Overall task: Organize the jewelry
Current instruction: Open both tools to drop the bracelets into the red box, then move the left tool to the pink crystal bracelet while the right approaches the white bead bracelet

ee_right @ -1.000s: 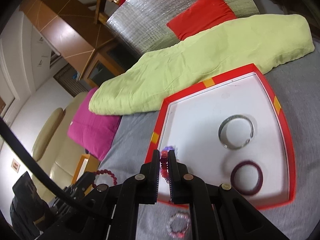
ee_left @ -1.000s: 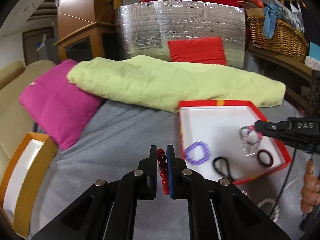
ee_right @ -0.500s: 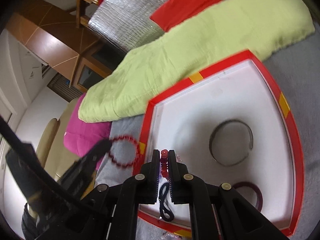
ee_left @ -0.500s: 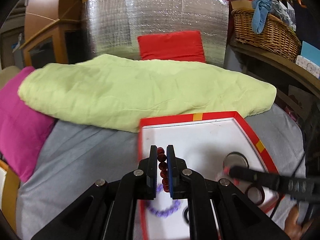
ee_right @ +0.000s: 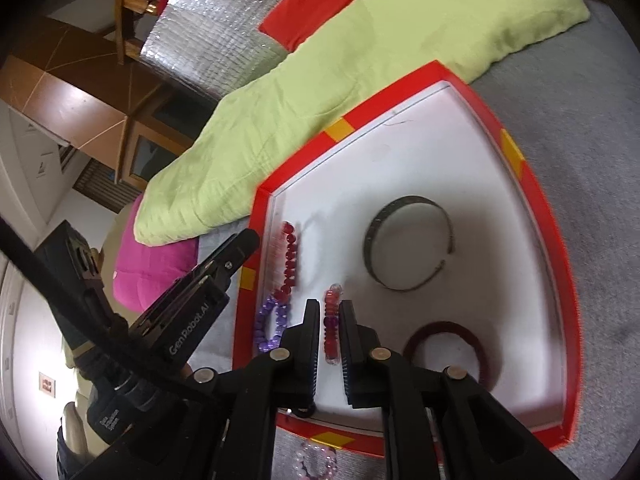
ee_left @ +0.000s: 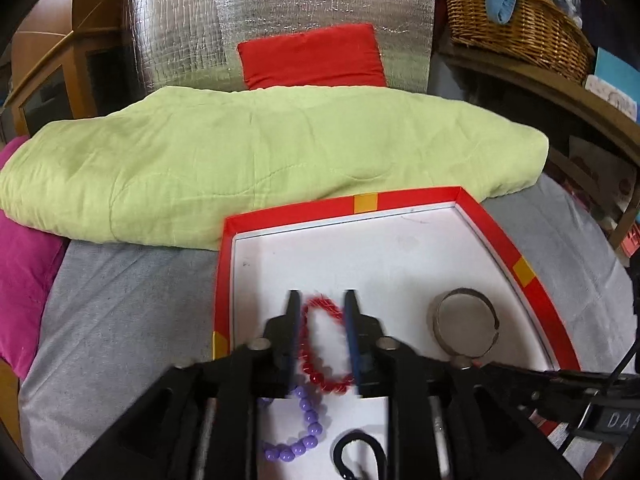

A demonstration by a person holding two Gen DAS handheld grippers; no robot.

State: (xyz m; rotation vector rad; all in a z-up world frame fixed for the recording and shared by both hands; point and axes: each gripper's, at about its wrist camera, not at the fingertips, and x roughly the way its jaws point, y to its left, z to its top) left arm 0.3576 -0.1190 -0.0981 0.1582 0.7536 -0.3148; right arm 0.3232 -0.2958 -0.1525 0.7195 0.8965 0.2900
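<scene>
A red-rimmed white tray (ee_left: 496, 240) lies on the grey bed; it also shows in the right wrist view (ee_right: 532, 196). My left gripper (ee_left: 320, 300) is open over the tray, and a red bead bracelet (ee_left: 320, 348) lies loose between its fingers; the bracelet also shows in the right wrist view (ee_right: 290, 260). My right gripper (ee_right: 330, 308) has its jaws slightly apart around a pink and purple bead bracelet (ee_right: 332, 324). In the tray lie a purple bead bracelet (ee_left: 304, 432), a metal bangle (ee_left: 464, 326), a black hair tie (ee_left: 356, 456) and a dark red bangle (ee_right: 448, 344).
A light green quilt (ee_left: 260, 160) lies behind the tray, with a magenta cushion (ee_left: 24, 280) at the left. A silver foil panel (ee_left: 280, 20) and a wicker basket (ee_left: 516, 16) stand further back. A pale bead bracelet (ee_right: 316, 460) lies on the bed in front of the tray.
My left gripper has opened and let go of the red bead bracelet, which now lies in the tray. My right gripper's jaws have parted a little around the pink bracelet.
</scene>
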